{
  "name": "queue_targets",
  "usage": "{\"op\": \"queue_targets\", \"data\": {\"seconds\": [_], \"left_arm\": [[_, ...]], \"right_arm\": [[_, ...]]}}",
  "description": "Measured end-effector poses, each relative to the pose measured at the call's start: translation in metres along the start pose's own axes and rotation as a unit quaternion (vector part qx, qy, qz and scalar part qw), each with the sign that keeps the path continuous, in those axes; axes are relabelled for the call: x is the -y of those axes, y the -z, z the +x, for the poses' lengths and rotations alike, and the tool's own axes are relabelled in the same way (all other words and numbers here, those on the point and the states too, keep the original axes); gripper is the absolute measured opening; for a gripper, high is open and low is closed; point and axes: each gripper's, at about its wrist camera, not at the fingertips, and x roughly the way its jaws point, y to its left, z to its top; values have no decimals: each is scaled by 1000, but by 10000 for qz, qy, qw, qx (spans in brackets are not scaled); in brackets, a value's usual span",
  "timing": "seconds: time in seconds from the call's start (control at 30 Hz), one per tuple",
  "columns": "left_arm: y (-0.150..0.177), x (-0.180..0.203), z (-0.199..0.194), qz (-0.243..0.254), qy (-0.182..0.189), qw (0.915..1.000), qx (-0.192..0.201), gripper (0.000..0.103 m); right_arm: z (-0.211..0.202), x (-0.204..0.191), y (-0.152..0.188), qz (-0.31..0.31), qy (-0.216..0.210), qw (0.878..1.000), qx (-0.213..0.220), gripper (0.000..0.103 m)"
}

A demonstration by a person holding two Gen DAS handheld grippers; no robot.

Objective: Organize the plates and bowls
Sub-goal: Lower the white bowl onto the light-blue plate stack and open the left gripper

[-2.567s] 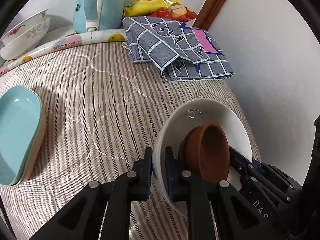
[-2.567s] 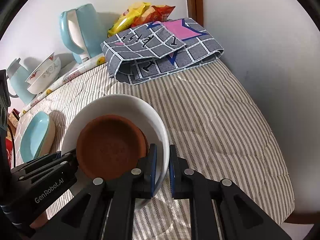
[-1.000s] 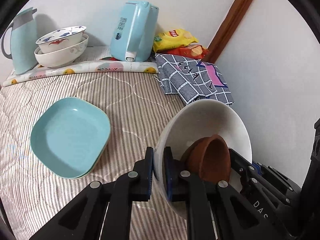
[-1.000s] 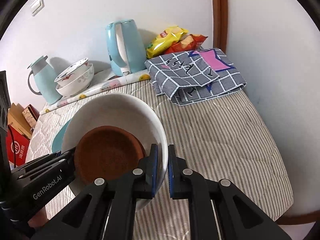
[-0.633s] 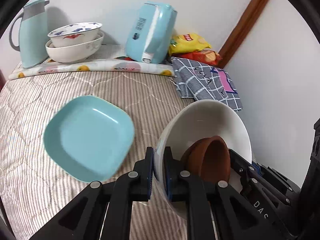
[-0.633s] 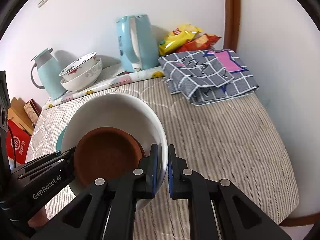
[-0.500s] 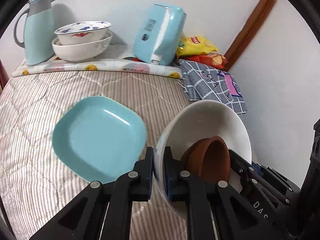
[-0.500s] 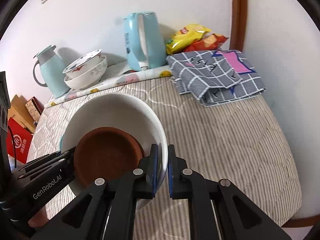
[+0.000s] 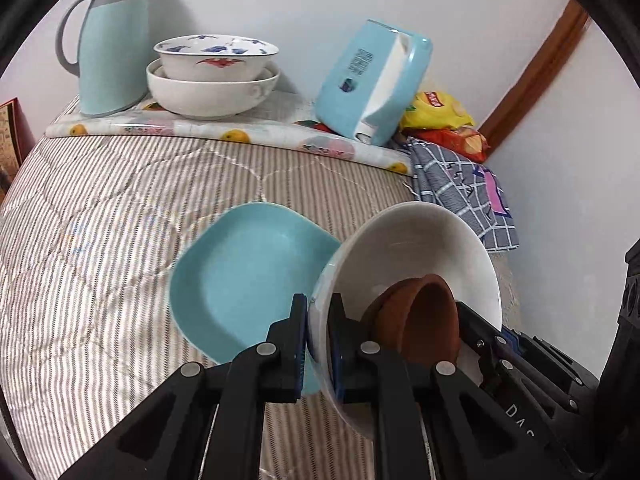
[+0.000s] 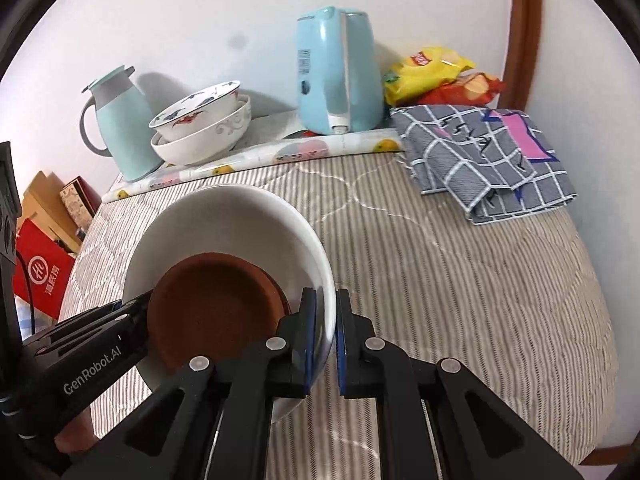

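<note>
Both grippers hold one white bowl (image 9: pixel 416 240) by opposite rims, lifted off the striped bed cover. My left gripper (image 9: pixel 318 312) is shut on its left rim; my right gripper (image 10: pixel 323 308) is shut on its right rim. A small brown bowl (image 10: pixel 216 304) sits inside the white bowl (image 10: pixel 224 216) and shows tilted in the left wrist view (image 9: pixel 424 316). A teal square plate (image 9: pixel 248 272) lies on the cover just left of and below the white bowl. Two stacked patterned bowls (image 9: pixel 212 76) stand at the back, also in the right wrist view (image 10: pixel 200 128).
At the back stand a teal thermos jug (image 9: pixel 108 40), a blue kettle (image 10: pixel 336 72) and snack bags (image 10: pixel 436 76) on a fruit-print mat (image 9: pixel 240 132). A folded checked cloth (image 10: pixel 484 156) lies at the right by the wall. Red boxes (image 10: pixel 40 272) stand left of the bed.
Both grippers have carried the white bowl with the brown bowl to the left, bringing it beside the teal plate. The grips have not changed.
</note>
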Motion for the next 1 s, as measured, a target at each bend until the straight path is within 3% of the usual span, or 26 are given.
{"op": "queue_targets", "data": {"seconds": [1.0], "left_arm": [[-18,-48,43,-202,-159,9993,-272,10]], "right_arm": [[66,-32,-17,-85,-66,9990,-424,9]]}}
